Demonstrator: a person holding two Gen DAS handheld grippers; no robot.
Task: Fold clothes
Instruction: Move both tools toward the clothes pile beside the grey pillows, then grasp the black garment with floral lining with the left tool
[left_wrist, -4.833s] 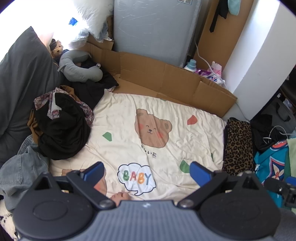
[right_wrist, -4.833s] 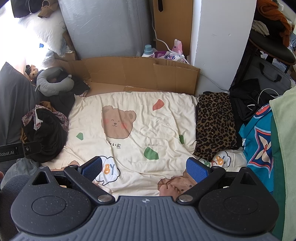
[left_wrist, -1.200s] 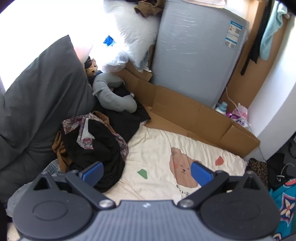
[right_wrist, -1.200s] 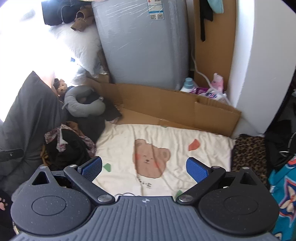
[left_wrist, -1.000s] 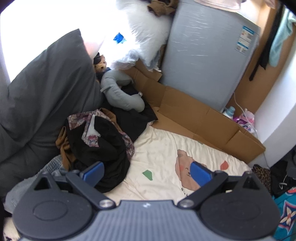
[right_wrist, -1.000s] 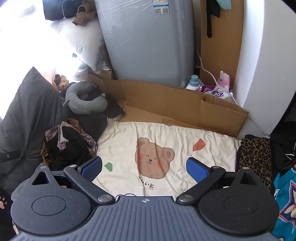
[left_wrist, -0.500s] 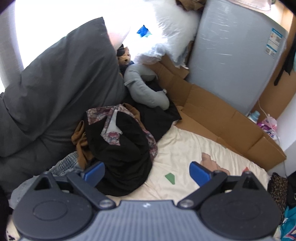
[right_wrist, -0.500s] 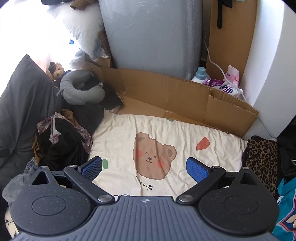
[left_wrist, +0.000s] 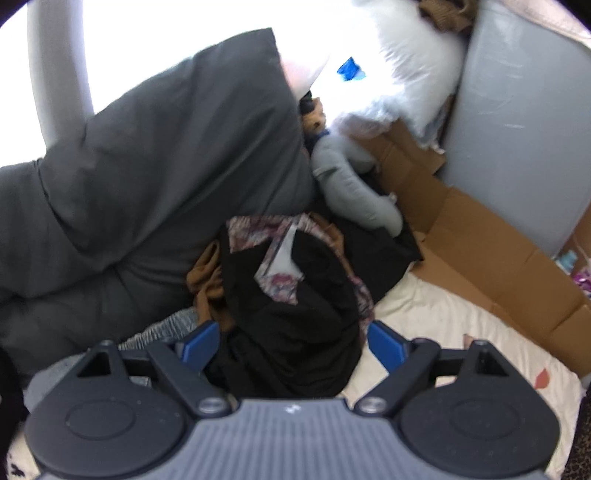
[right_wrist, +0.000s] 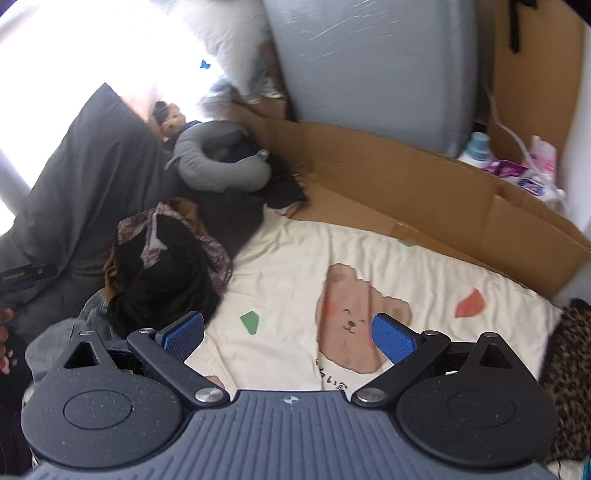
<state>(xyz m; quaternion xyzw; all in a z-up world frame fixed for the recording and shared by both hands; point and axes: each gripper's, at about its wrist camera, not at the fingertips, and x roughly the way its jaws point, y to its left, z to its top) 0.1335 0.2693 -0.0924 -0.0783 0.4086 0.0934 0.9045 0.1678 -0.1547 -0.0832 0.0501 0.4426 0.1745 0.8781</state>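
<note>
Because the clothes to be folded were heaped at the left edge of the bear-print blanket (right_wrist: 369, 280), the left gripper (left_wrist: 293, 341) was pointed steeply down at that heap, with the black garment (left_wrist: 291, 314) framed between its blue pads. Its jaws were seen to have just been closing a little, yet they were held well apart, one on each side of the bulge of black cloth; no pad could be seen pressing on it, so nothing was judged to be gripped. A floral-patterned piece (left_wrist: 280, 258) and a brown garment (left_wrist: 207, 280) were tangled over and beside the black one, and grey denim (left_wrist: 162, 328) was tucked under the near edge, which is probably why the topmost black item was singled out. The pile was wedged against a large dark grey cushion (left_wrist: 147, 173), with a grey neck pillow (left_wrist: 351, 188) behind it.

The right gripper (right_wrist: 290, 334) was held over the open part of the blanket, just right of the pile, its jaws wide apart and empty. That cleared cloth, bounded by flattened cardboard (right_wrist: 424, 192) at the back, was presumably kept free as the spot where a garment could be spread and folded. No fold was judged to be under way yet.
</note>
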